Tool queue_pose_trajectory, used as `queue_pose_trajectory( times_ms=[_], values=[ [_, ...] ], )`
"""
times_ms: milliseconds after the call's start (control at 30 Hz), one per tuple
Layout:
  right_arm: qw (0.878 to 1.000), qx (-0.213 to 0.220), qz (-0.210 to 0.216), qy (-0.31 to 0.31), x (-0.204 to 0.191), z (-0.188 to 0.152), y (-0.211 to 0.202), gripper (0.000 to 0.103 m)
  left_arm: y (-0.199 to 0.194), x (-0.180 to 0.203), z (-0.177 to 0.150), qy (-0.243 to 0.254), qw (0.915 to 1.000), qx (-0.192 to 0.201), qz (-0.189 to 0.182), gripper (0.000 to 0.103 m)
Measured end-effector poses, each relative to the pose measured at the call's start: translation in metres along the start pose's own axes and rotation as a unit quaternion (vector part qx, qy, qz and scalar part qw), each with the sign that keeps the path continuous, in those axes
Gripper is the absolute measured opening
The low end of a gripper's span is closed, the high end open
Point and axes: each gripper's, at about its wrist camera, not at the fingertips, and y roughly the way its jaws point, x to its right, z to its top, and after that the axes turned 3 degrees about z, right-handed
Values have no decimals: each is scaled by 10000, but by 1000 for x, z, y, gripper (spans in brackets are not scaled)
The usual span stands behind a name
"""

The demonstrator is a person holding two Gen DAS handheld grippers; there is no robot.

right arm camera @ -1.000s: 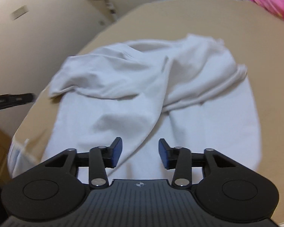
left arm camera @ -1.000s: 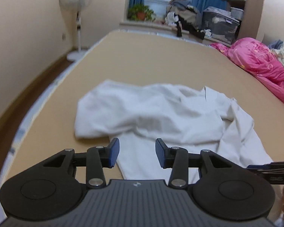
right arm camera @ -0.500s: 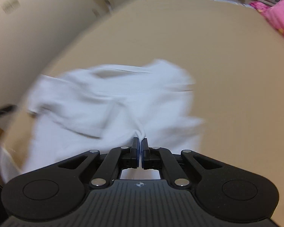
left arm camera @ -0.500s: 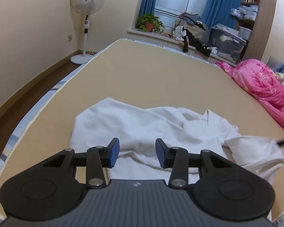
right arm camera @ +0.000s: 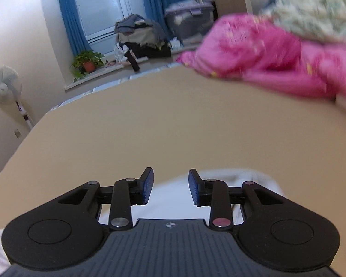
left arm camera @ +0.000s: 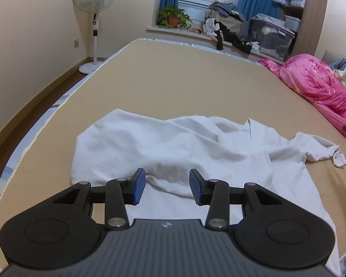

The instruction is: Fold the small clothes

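Observation:
A crumpled white shirt (left arm camera: 173, 147) lies on the tan bed (left arm camera: 184, 76), one sleeve (left arm camera: 323, 150) stretched out to the right. My left gripper (left arm camera: 167, 185) hovers open over the shirt's near part, nothing between its blue pads. In the right wrist view only a white edge of the shirt (right arm camera: 170, 196) shows under my right gripper (right arm camera: 170, 185). Its jaws are opening, with nothing pinched between the pads (right arm camera: 147, 184); the cloth lies below them.
A pink quilt (left arm camera: 316, 87) and pale floral bedding (right arm camera: 311, 11) are piled along the bed's right side. A standing fan (left arm camera: 93, 7) is by the left wall. A potted plant (left arm camera: 173, 19), heaped clothes and a storage box (left arm camera: 272, 37) line the window sill.
The right gripper shut on a fold of the shirt, dragged it rightward, then let go and swung toward the pink quilt. The sleeve now lies stretched out right. The left gripper drifted slightly.

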Motion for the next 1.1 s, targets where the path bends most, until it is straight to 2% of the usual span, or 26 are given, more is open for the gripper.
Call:
queue_pose_trajectory(
  times_ms=[133, 200, 267, 333, 500, 667, 733, 767, 800, 867, 900, 933, 967, 1000, 1033, 1067, 1100],
  values=[
    [9942, -158, -161, 1053, 63, -24, 26, 37, 6, 8, -4, 185, 9998, -68, 74, 47],
    [9894, -114, -185, 1437, 77, -33, 34, 37, 10, 14, -6, 347, 9993, -87, 125, 47],
    [9792, -84, 106, 2025, 99, -41, 43, 37, 13, 18, -7, 467, 9987, -98, 196, 47],
    [9668, -243, 395, 2513, 114, -46, 61, 39, 18, 20, -8, 504, 9983, -140, 243, 47],
    [9474, -154, 388, 3174, 141, -49, 93, 39, 31, 25, -8, 549, 9976, -252, 349, 47],
    [9465, 186, 10, 3222, 162, -43, 105, 34, 41, 30, -10, 664, 9964, -330, 402, 47],
    [9496, 233, -49, 3127, 164, -39, 112, 21, 44, 31, -10, 717, 9959, -344, 422, 47],
    [9535, 240, -35, 3004, 161, -33, 112, 11, 45, 32, -10, 728, 9958, -348, 429, 47],
    [9594, 330, -60, 2801, 156, -28, 111, 10, 46, 32, -9, 724, 9958, -351, 431, 47],
    [9777, 634, -123, 1997, 134, -10, 98, 9, 47, 31, -8, 673, 9962, -346, 426, 47],
    [9873, 814, -108, 1364, 115, 4, 93, 9, 47, 31, -7, 634, 9966, -335, 410, 47],
    [9940, 1002, -102, 428, 90, 16, 85, 9, 47, 31, -6, 605, 9969, -323, 391, 47],
    [9920, 1100, -196, -588, 64, 21, 79, 11, 46, 31, -6, 586, 9971, -312, 374, 47],
    [9845, 977, -456, -1387, 43, 21, 79, 13, 46, 31, -5, 580, 9972, -307, 352, 47],
    [9808, 624, -906, -1611, 36, 20, 89, 16, 46, 31, -5, 583, 9973, -308, 334, 47],
    [9800, 408, -1285, -1462, 39, 20, 96, 23, 46, 31, -5, 587, 9973, -312, 317, 47],
    [9837, 347, -1459, -991, 52, 16, 98, 26, 46, 31, -5, 587, 9973, -316, 300, 47]
  ],
)
